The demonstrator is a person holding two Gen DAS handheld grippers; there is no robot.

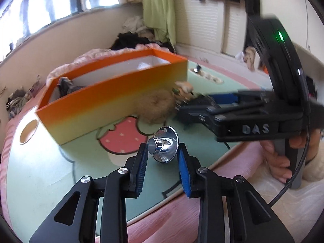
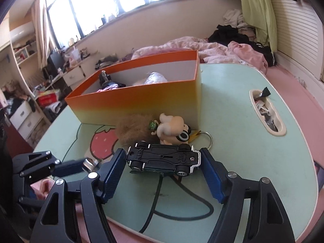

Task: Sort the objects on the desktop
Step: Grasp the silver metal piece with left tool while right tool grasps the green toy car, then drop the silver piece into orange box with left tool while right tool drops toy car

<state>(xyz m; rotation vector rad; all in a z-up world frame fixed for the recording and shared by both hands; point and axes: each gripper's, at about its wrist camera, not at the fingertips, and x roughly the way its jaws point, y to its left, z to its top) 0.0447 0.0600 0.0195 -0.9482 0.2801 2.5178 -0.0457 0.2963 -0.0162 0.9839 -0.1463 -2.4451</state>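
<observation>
left wrist view: left gripper (image 1: 162, 156) clamped on chrome knob (image 1: 165, 146), above the tabletop (image 1: 50, 172). right gripper (image 2: 164, 160) grips toy car (image 2: 163, 159) end to end. orange box (image 2: 141, 99) holds some items; furry keychain figure (image 2: 172, 129) still outside.

The right gripper (image 2: 163, 163) clamps an upturned black toy car (image 2: 162, 159) above the table's (image 2: 232, 105) near edge. An orange box (image 2: 137, 99) stands behind it.
</observation>
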